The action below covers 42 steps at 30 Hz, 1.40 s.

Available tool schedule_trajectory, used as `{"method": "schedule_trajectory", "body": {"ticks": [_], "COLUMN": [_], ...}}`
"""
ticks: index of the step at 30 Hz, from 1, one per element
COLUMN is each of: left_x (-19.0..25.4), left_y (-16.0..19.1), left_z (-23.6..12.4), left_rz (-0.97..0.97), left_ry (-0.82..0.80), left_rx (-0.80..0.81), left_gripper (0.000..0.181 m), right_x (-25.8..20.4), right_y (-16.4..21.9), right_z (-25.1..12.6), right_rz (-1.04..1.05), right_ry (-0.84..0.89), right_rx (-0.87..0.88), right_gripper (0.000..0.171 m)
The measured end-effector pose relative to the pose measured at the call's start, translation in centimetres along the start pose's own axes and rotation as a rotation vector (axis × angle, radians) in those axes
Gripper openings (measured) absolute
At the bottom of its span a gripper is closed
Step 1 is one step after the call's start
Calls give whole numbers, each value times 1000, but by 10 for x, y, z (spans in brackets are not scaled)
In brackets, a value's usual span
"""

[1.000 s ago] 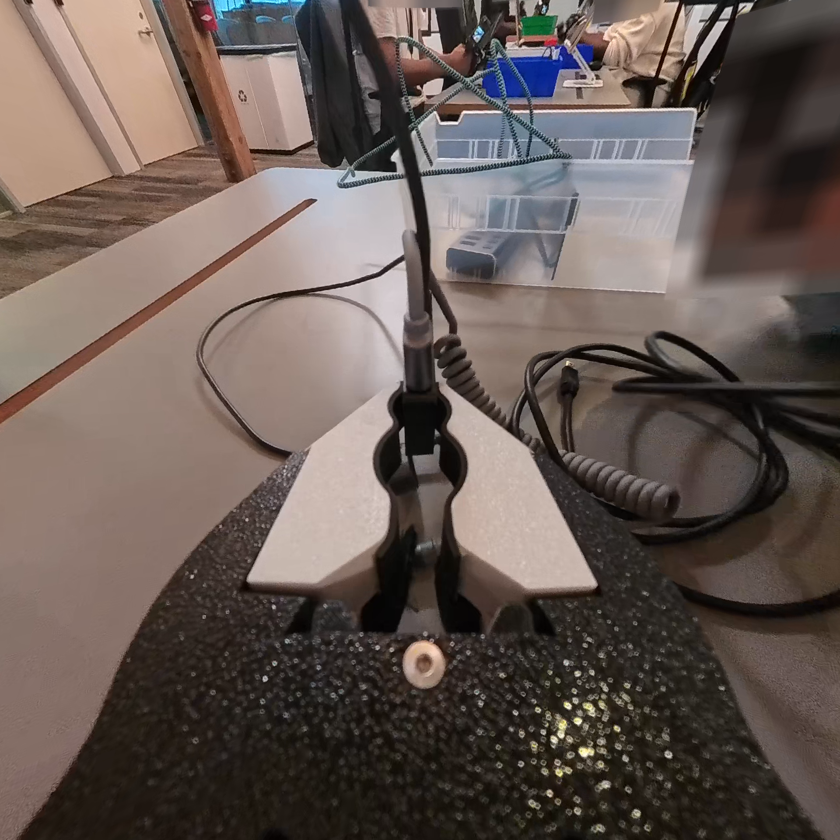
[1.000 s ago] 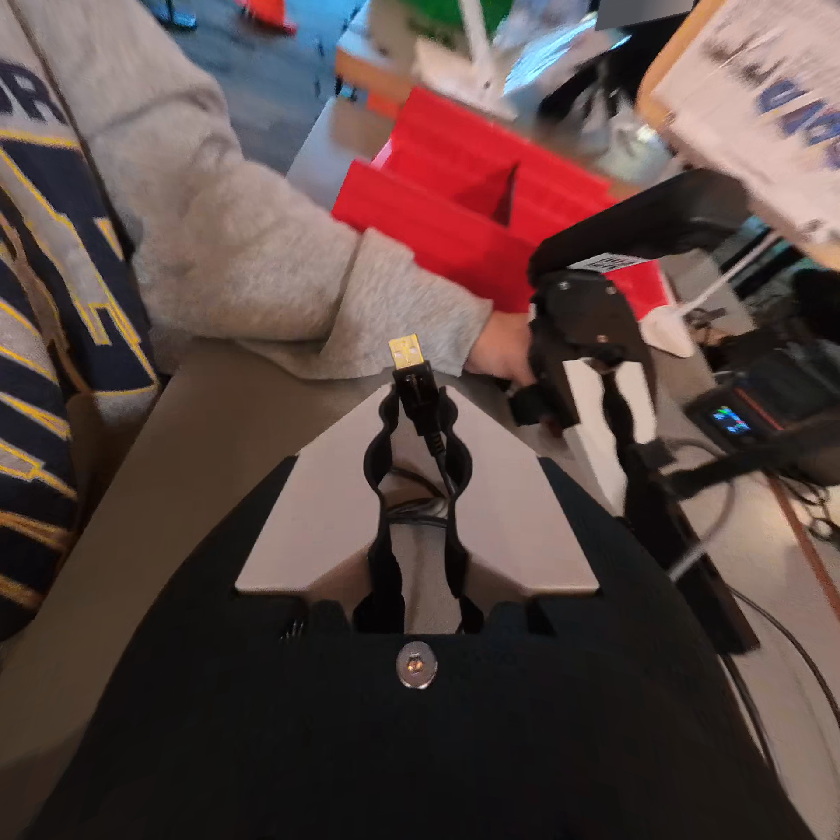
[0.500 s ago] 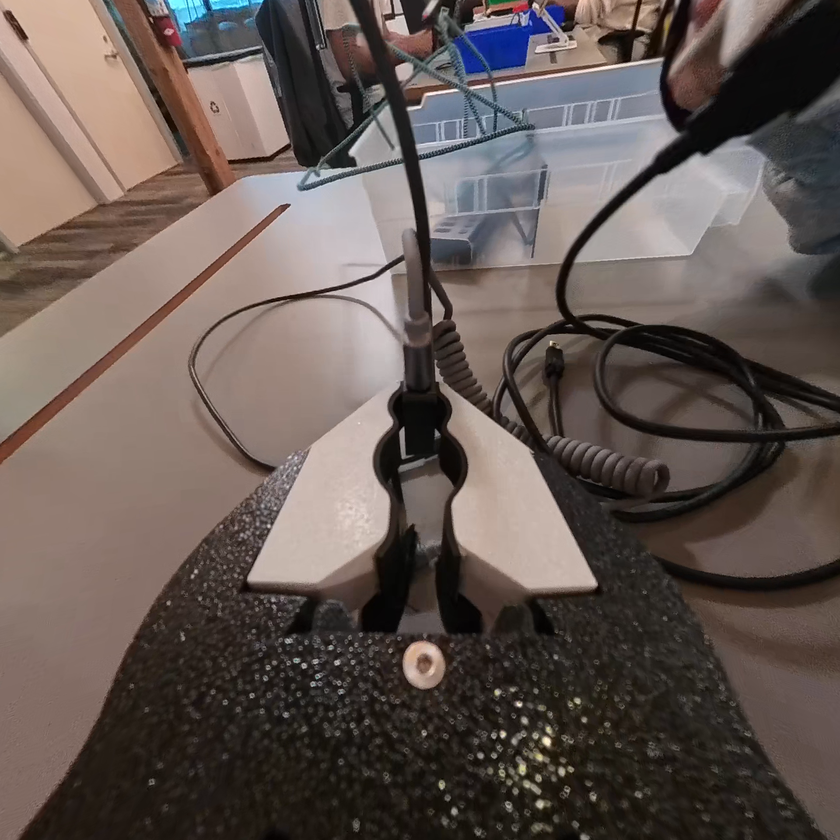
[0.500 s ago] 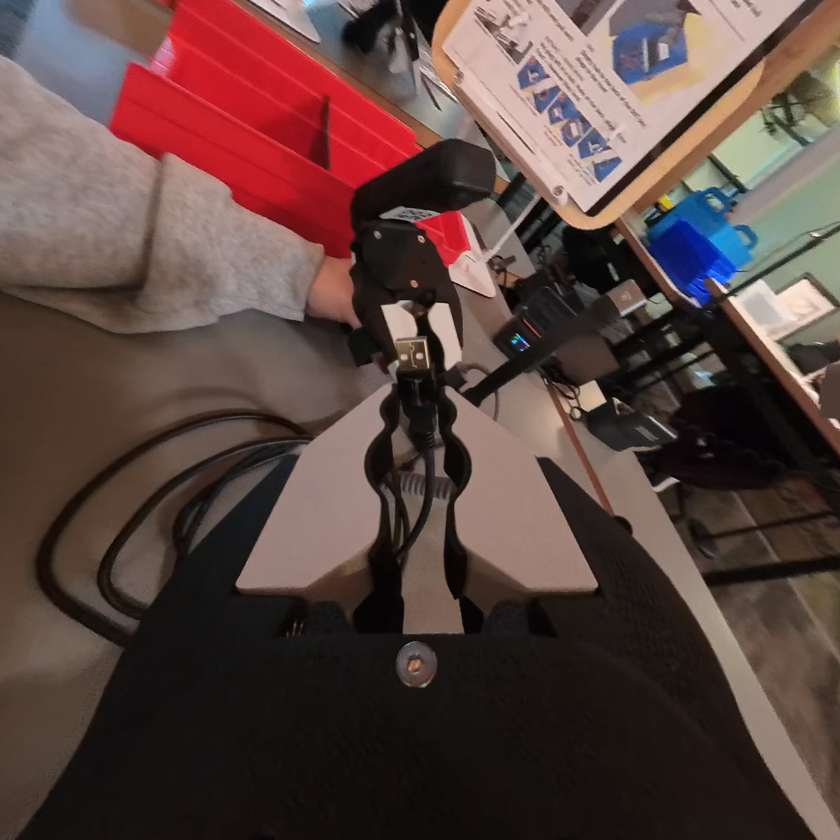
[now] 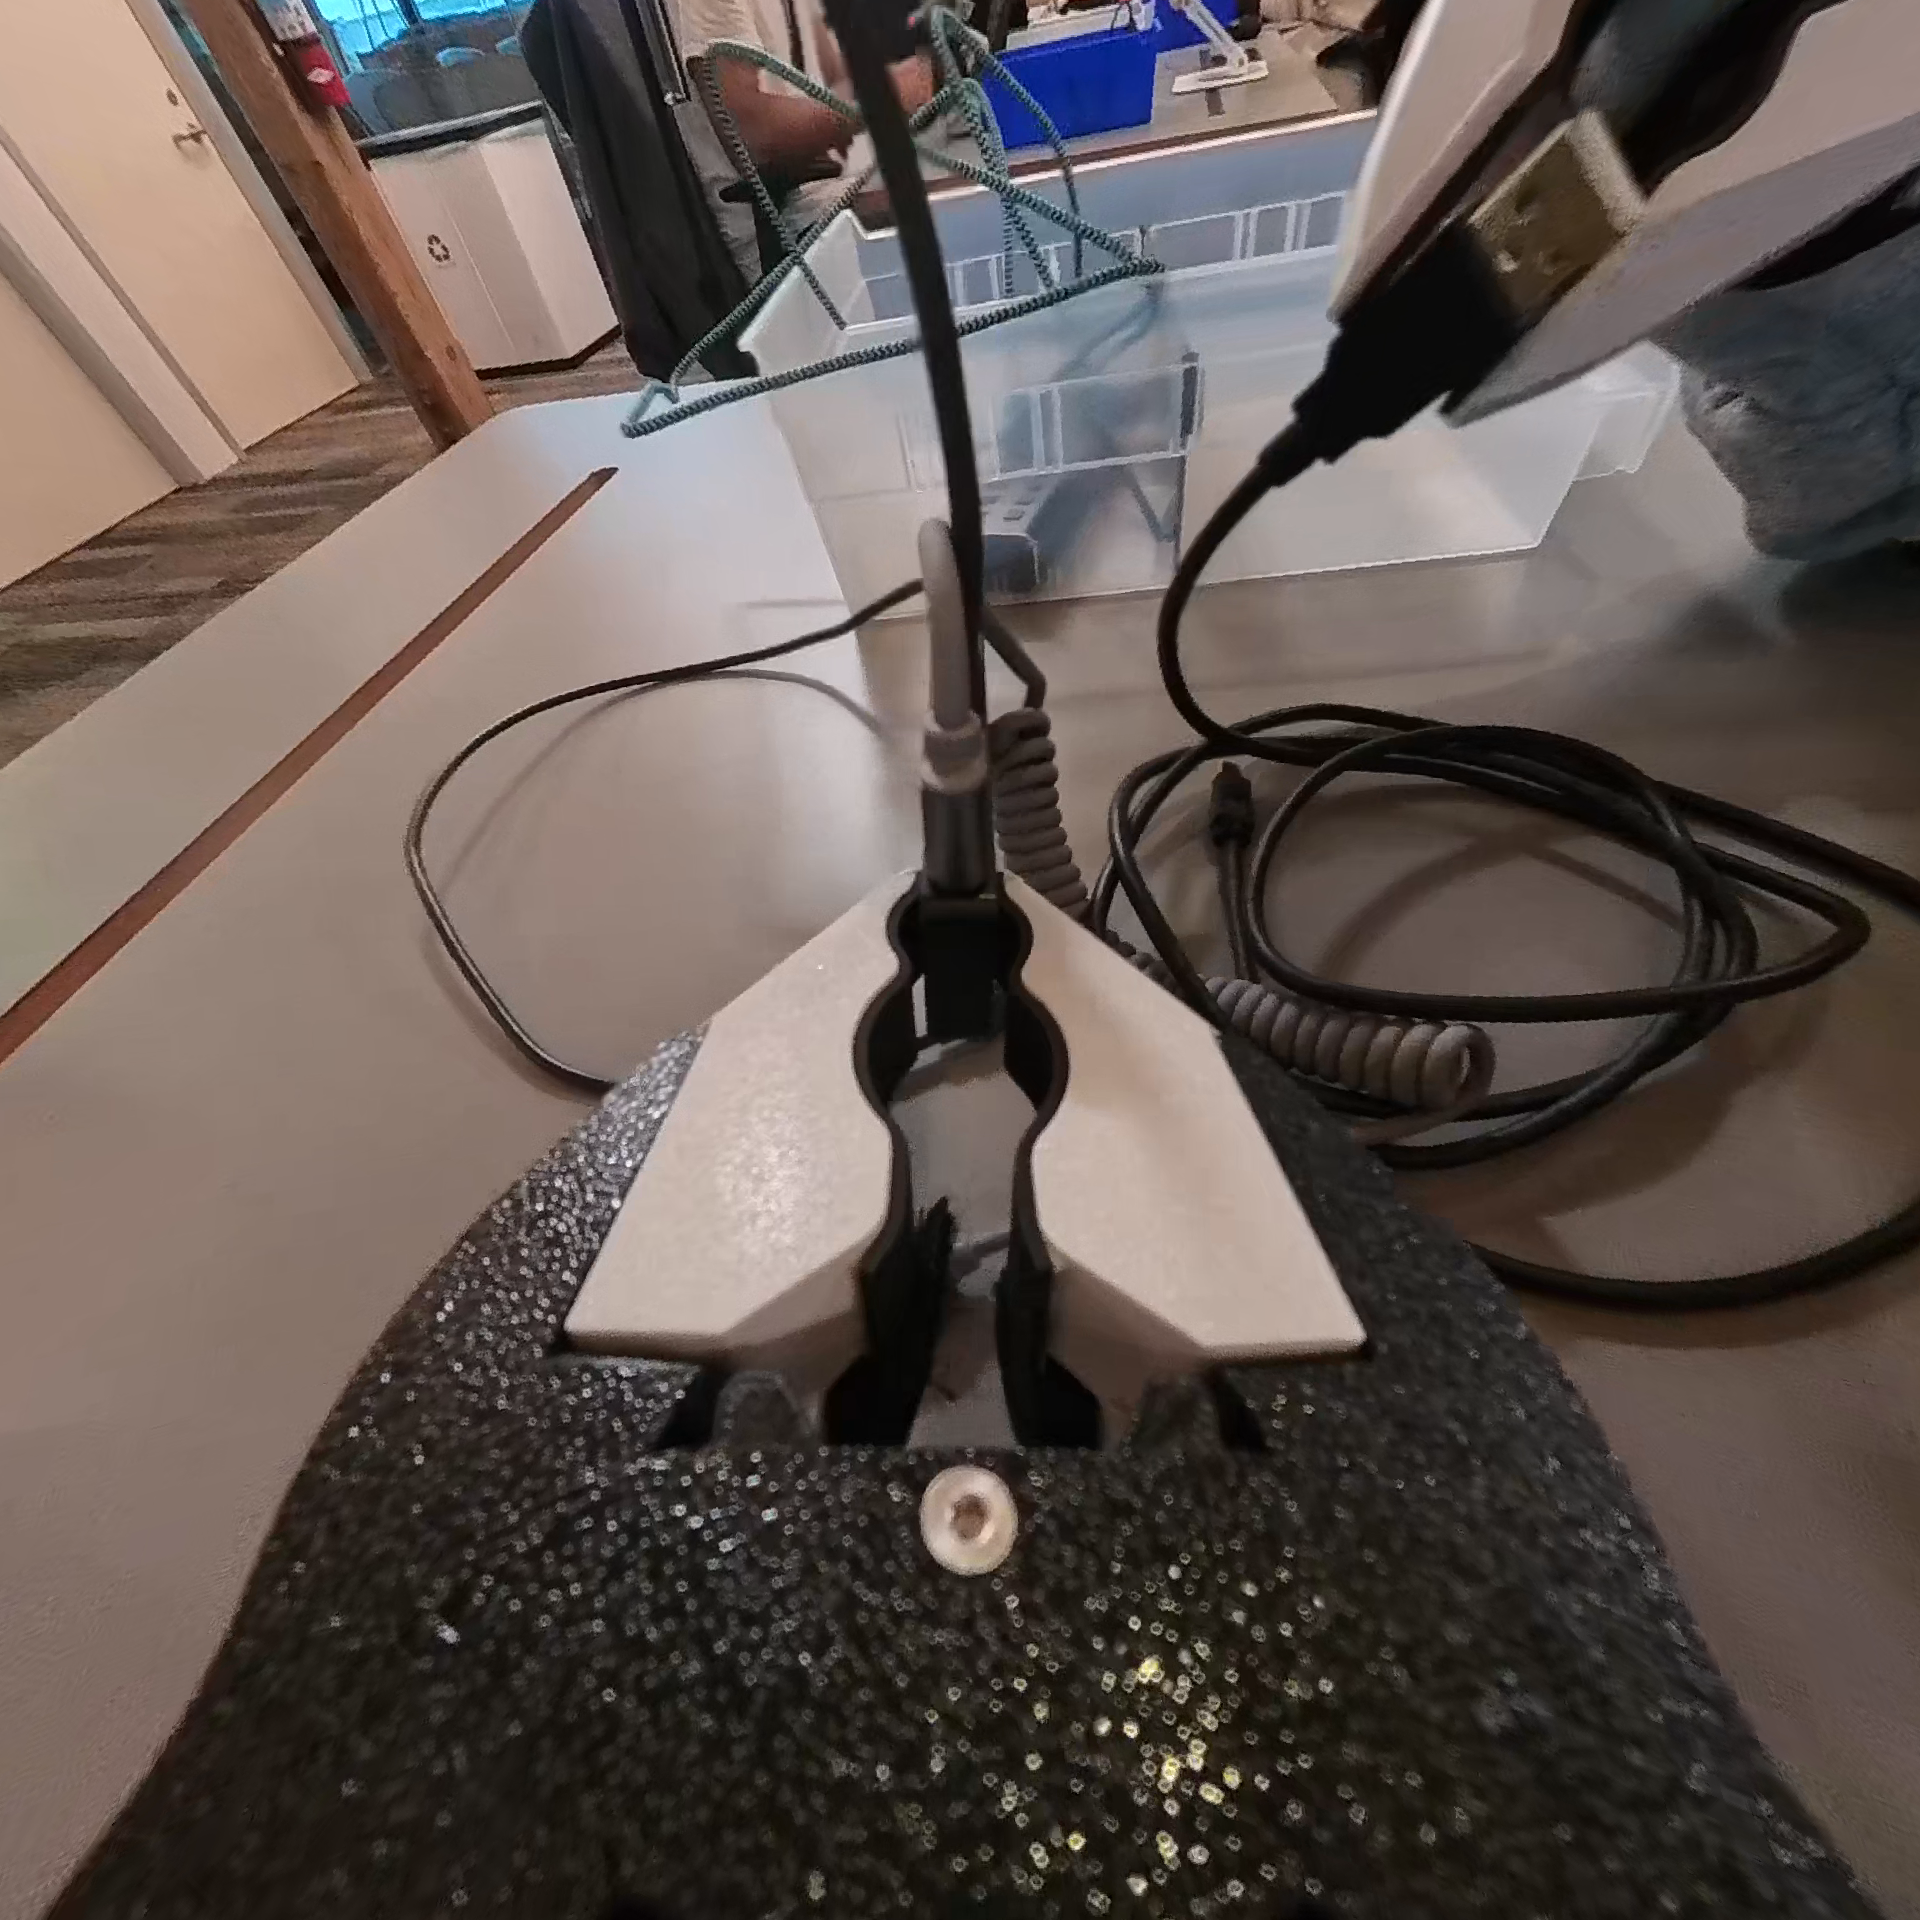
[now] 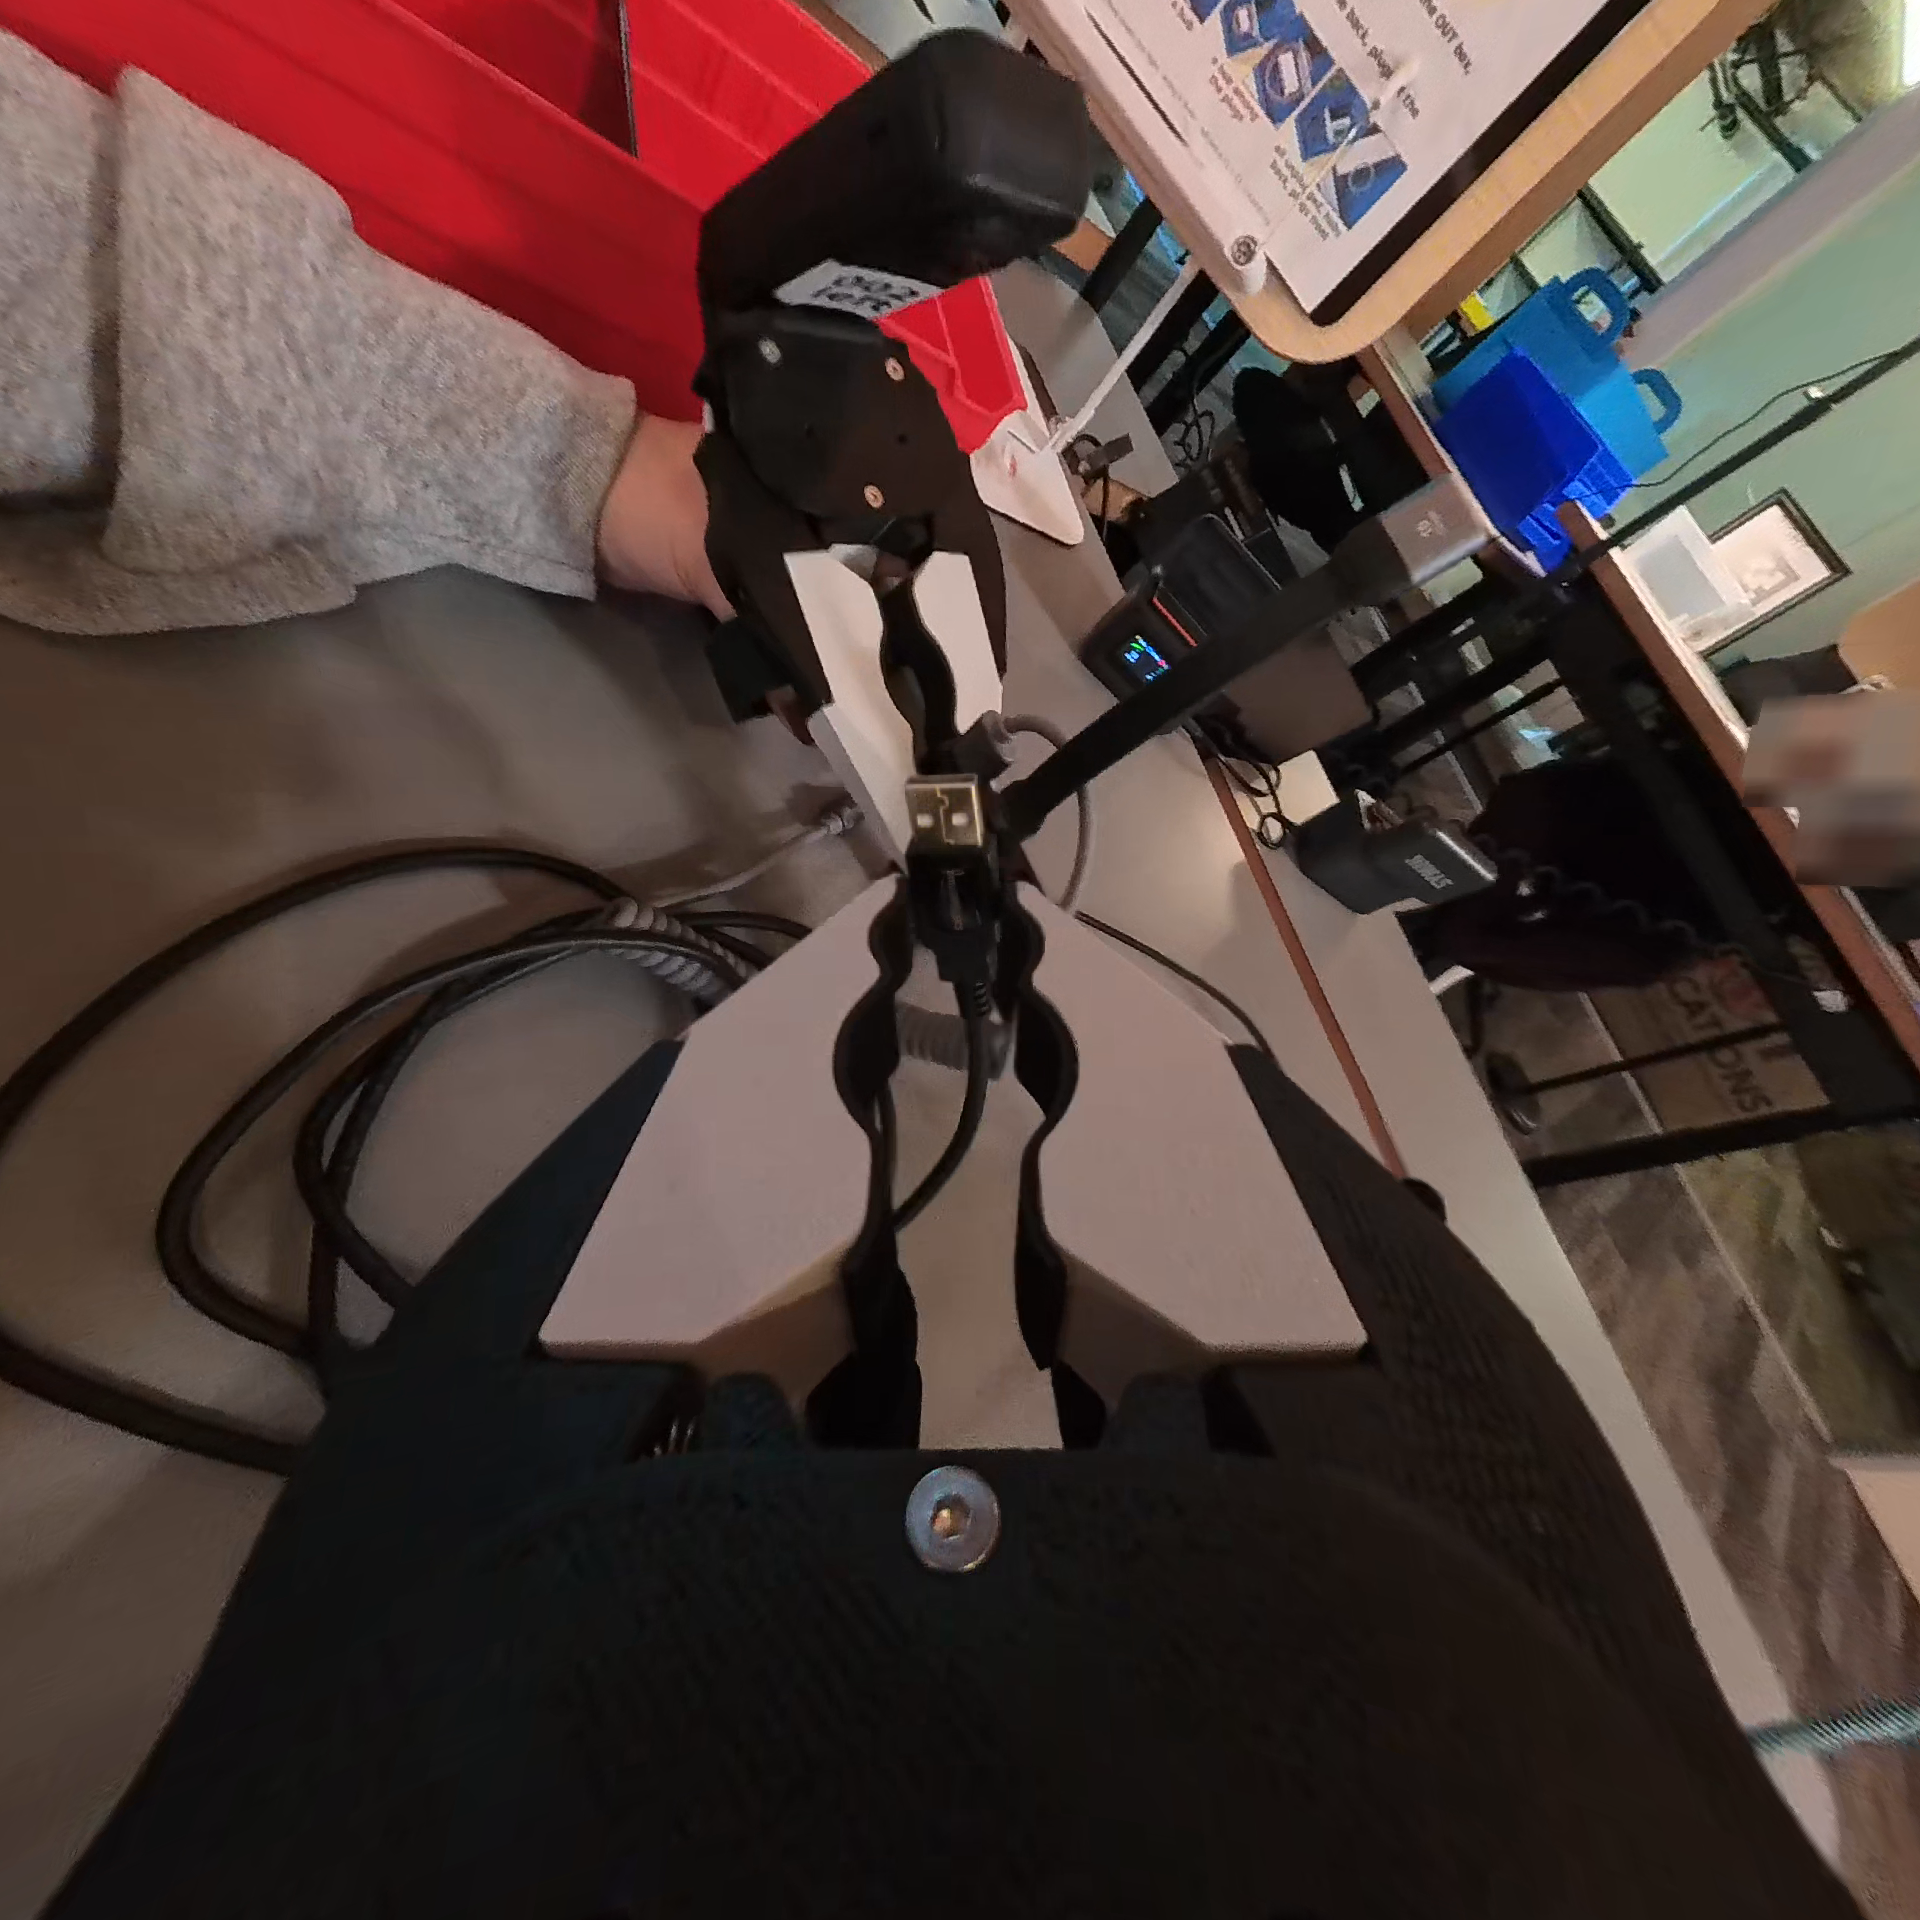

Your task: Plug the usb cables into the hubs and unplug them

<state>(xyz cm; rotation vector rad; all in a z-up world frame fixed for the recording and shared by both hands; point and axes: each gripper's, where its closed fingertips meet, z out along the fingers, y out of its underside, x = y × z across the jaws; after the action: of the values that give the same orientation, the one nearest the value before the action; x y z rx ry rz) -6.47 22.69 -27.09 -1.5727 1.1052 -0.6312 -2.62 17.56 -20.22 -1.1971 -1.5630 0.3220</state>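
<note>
1. Left wrist view: the left gripper (image 5: 961, 925) is closed narrow on a small dark hub (image 5: 958, 987); a grey plug (image 5: 951, 800) on a grey coiled cable (image 5: 1340, 1029) stands in the hub's far end
2. Only this view shows the clear plastic bin (image 5: 1226, 436) behind on the grey table (image 5: 260, 1039), with another hub, dim through its wall, inside
3. Here the right gripper (image 5: 1475, 239) enters at the upper right, its black cable (image 5: 1195, 582) hanging to a black coil on the table
4. Right wrist view: the right gripper (image 6: 951, 883) is clamped on a black USB plug (image 6: 943, 821), its gold metal end pointing at the left gripper (image 6: 920, 717) just beyond
5. Only this view shows the grey sleeve (image 6: 260, 364) and hand (image 6: 655, 530) on the left gripper, the red bin (image 6: 468, 135), and a board with printed sheets (image 6: 1299, 114) above
</note>
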Motion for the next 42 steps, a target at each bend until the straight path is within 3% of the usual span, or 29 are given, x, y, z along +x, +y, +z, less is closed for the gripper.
{"method": "schedule_trajectory", "body": {"ticks": [5,10,17,24,36,42], "left_x": [5,8,9,10,11,5], "left_y": [3,6,10,12,14,20], "left_z": [1,2,3,4,5,5], "left_rz": [-22,-20,-17,-14,-16,-13], "left_ry": [44,58,61,65,74,45], "left_rx": [-23,-43,-67,-84,-98,-130], "left_gripper": [9,9,9,9,9,9], "right_x": [11,-2,-53,-93,-75,-78], "right_y": [8,10,14,27,29,39], "right_z": [-1,4,21,52,53,68], "right_rz": [-115,-121,175,81,558,571], "right_ry": [73,-41,-475,-552,-763,-732], "right_rx": [-82,-106,-154,-185,-156,-258], "right_gripper": [15,15,17,18,38,37]}}
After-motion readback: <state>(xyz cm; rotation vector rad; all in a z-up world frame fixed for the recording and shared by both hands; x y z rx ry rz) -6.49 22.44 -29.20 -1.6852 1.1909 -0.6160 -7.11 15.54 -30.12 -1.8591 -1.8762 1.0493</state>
